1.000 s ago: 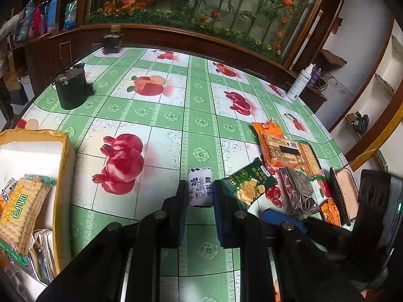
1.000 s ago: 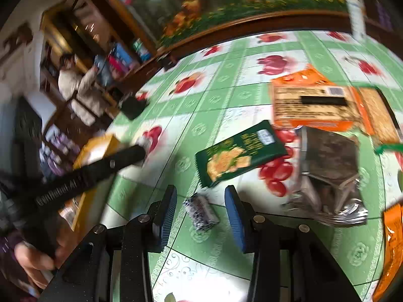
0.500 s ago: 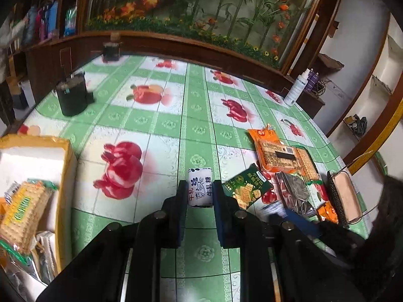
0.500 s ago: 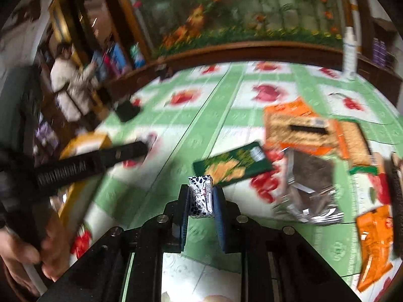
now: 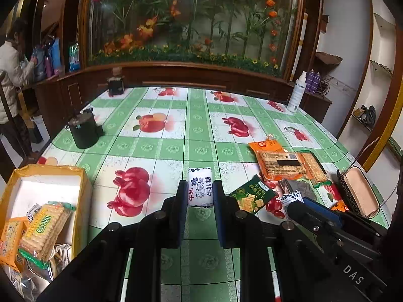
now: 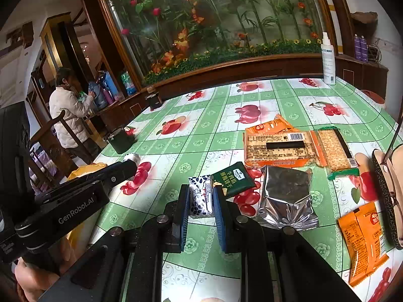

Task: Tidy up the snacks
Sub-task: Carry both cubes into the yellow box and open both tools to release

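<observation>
My left gripper [image 5: 200, 196] is shut on a small white nougat candy [image 5: 200, 187] with blue print, held above the table. My right gripper [image 6: 200, 202] is shut on a second white and blue candy [image 6: 199, 198], also lifted. The yellow box [image 5: 83, 196] with biscuit packs [image 5: 42, 229] inside sits at the lower left in the left wrist view. Loose snacks lie on the table: a green packet [image 6: 233, 180], an orange biscuit pack [image 6: 279, 146], a silver pouch [image 6: 287, 196] and a small orange packet [image 6: 362, 239].
A green and white fruit-print tablecloth [image 5: 173, 148] covers the table. A black pot [image 5: 83, 132] stands at the left, a white spray bottle [image 6: 328, 60] at the far right, and a glasses case [image 6: 388, 196] at the right edge. A person [image 6: 68, 110] stands beyond the table.
My right gripper closed on the candy that lay on the table and lifted it. My left gripper, still shut on its candy, rose and tilted to a more level view.
</observation>
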`<state>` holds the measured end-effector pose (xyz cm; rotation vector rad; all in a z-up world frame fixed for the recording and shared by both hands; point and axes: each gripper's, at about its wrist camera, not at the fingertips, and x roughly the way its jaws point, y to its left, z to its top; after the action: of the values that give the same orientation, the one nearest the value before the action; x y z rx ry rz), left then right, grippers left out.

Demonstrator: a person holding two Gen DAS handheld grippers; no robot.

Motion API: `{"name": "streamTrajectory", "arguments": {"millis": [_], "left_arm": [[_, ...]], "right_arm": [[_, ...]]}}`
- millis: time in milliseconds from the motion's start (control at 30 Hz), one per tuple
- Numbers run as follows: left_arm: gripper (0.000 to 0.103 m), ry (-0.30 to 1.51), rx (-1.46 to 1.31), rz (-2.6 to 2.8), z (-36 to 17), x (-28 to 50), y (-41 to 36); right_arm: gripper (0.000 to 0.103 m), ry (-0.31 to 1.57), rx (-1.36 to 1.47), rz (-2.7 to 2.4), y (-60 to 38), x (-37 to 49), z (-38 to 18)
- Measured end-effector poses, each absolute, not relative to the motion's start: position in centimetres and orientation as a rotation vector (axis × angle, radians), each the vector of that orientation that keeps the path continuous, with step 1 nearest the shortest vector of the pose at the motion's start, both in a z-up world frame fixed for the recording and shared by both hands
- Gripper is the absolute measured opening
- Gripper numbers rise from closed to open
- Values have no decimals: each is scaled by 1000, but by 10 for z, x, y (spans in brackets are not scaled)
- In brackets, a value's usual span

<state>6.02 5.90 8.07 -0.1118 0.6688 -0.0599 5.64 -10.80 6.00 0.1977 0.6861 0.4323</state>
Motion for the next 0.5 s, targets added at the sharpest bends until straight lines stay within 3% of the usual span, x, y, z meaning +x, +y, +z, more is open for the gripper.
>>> {"name": "streamTrajectory", "arguments": {"millis": [500], "left_arm": [[19,591,-87,-37,94,45,57]], "right_arm": [[21,648,164,432,-103,48,66]]}}
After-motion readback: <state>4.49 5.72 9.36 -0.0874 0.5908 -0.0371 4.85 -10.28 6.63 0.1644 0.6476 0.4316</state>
